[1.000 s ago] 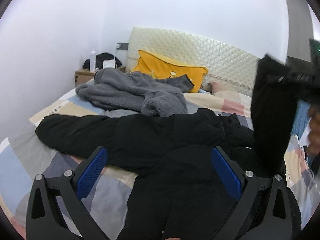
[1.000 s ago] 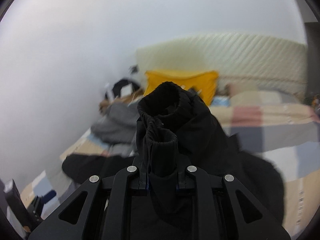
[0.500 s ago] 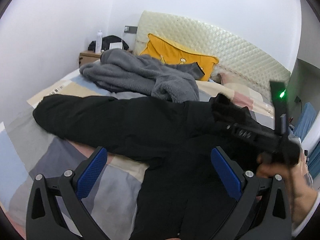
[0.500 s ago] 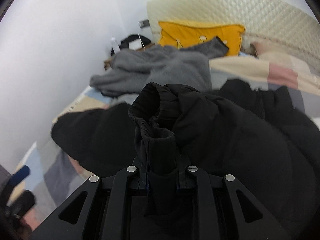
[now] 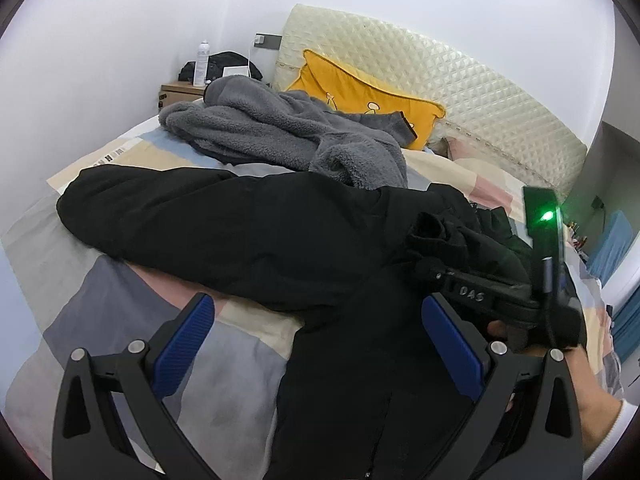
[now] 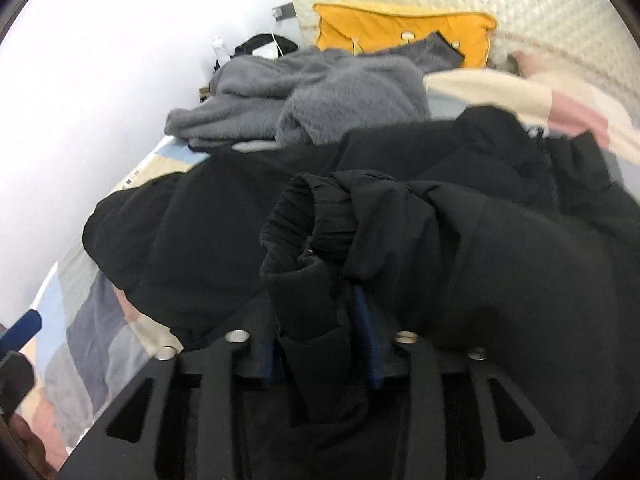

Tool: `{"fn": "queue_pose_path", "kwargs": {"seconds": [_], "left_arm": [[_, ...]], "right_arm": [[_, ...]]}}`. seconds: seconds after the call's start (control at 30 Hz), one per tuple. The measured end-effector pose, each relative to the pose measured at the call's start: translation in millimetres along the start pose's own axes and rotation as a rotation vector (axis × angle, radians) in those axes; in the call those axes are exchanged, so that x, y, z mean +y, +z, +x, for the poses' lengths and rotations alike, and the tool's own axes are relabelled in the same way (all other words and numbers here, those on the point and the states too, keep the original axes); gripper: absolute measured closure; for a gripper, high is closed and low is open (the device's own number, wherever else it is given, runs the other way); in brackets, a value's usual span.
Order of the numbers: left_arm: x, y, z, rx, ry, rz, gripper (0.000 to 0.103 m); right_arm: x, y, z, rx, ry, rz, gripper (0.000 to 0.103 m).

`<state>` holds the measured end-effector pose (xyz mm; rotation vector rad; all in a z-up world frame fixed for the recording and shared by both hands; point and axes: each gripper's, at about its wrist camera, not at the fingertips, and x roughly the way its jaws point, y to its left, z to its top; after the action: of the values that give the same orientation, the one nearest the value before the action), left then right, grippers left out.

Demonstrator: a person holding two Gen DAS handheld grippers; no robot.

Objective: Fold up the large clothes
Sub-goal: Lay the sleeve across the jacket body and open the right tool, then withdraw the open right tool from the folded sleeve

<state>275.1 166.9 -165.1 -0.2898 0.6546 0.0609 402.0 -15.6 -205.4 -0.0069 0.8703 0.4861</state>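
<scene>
A large black padded jacket lies spread on the bed, one sleeve stretched out to the left. My left gripper is open and empty, hovering over the jacket's lower body. My right gripper is shut on the cuff of the other sleeve, which is folded across the jacket's chest. In the left wrist view the right gripper lies low over the jacket at right, held by a hand. The jacket also fills the right wrist view.
A grey fleece garment lies heaped behind the jacket. A yellow pillow leans on the quilted headboard. A nightstand with a bottle stands at the back left. The patchwork bedsheet shows at the left.
My right gripper has carried the sleeve cuff from high up down and leftward across the jacket's body. My left gripper stayed open, moving slightly closer to the jacket.
</scene>
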Motion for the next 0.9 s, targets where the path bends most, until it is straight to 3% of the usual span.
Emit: {"fn": "queue_pose_path", "kwargs": {"seconds": [0.03,0.27,0.43,0.63,0.9], "left_arm": [[-1,0,-1,-0.001,-0.006,0.001,0.000],[-16,-2,-8,-0.016,-0.025,0.051,0.000],[-29,-4,-14,-0.037,-0.041,0.086,0.000],[-53,-8,-15,-0.039,-0.068,0.156,0.000],[-79,-14,-10,-0.025,-0.066,0.187,0.000]], "right_arm": [[1,3,-6,-0.004,0.012,0.000,0.047],[-6,16,-66,-0.090,0.008,-0.012,0.047],[-38,8,-117,-0.162,-0.072,0.003,0.047],[-97,-23,-172,-0.225,-0.202,0.059,0.046],[-169,-75,-195,-0.208,-0.307,0.128,0.045]]}}
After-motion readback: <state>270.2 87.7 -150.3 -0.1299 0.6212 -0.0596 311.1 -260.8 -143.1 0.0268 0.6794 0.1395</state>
